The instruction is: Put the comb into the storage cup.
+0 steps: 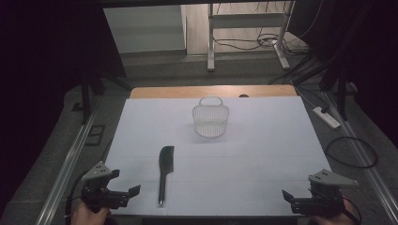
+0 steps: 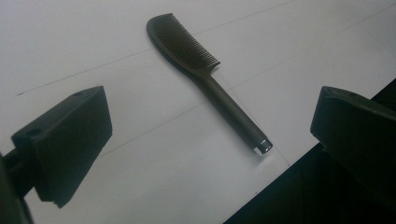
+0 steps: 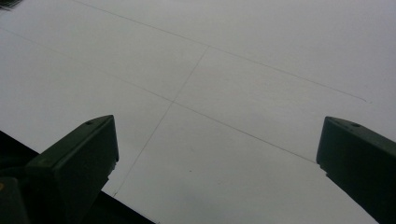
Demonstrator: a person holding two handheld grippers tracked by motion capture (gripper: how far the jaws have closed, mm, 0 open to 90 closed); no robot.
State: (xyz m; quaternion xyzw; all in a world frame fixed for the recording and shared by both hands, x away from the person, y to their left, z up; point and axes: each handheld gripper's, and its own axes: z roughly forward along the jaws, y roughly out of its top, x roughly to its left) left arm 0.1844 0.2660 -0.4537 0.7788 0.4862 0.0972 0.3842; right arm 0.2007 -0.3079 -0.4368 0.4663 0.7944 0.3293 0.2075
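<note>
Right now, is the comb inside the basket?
No, the comb lies flat on the white table, nearer the person than the empty basket.

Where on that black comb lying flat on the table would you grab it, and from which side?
Probably by the handle of the comb: it is a slim round bar lying flat, easier to pinch than the toothed head. Come from above with the left tongs, which are open and nearest, closing across the handle's width.
</note>
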